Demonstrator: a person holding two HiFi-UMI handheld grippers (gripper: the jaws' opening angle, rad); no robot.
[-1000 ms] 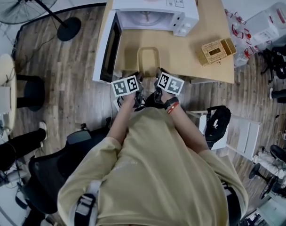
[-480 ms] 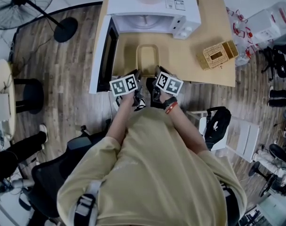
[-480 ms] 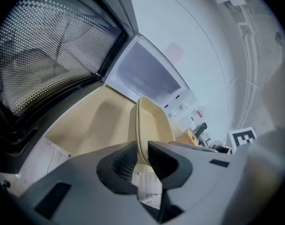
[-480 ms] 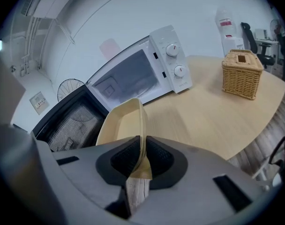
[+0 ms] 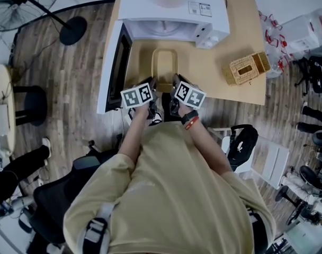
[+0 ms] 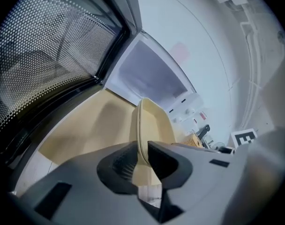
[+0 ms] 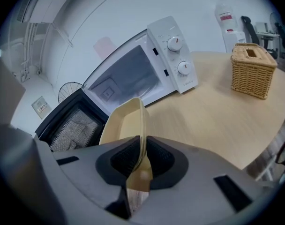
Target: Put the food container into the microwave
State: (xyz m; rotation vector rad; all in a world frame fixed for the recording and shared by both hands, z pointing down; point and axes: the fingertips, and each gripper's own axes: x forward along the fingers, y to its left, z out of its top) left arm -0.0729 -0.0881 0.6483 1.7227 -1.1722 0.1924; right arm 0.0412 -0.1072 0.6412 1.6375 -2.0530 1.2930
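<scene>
A beige food container (image 5: 165, 65) is in front of the white microwave (image 5: 171, 7), whose door (image 5: 114, 67) hangs open to the left. My left gripper (image 5: 153, 84) is shut on the near-left rim of the container (image 6: 154, 121). My right gripper (image 5: 175, 82) is shut on its near-right rim (image 7: 123, 121). In the left gripper view the microwave's open cavity (image 6: 152, 76) lies straight ahead, past the mesh door (image 6: 44, 64). The right gripper view has the microwave (image 7: 147, 64) with its two knobs behind the container. I cannot tell whether the container touches the table.
A wicker box (image 5: 249, 67) (image 7: 252, 69) sits on the light wooden table (image 5: 214, 73) to the right of the microwave. A standing fan (image 5: 28, 1) is on the floor at far left. Chairs and bags crowd the floor around the person.
Both grippers, still shut on the container, have edged it slightly closer to the microwave's opening.
</scene>
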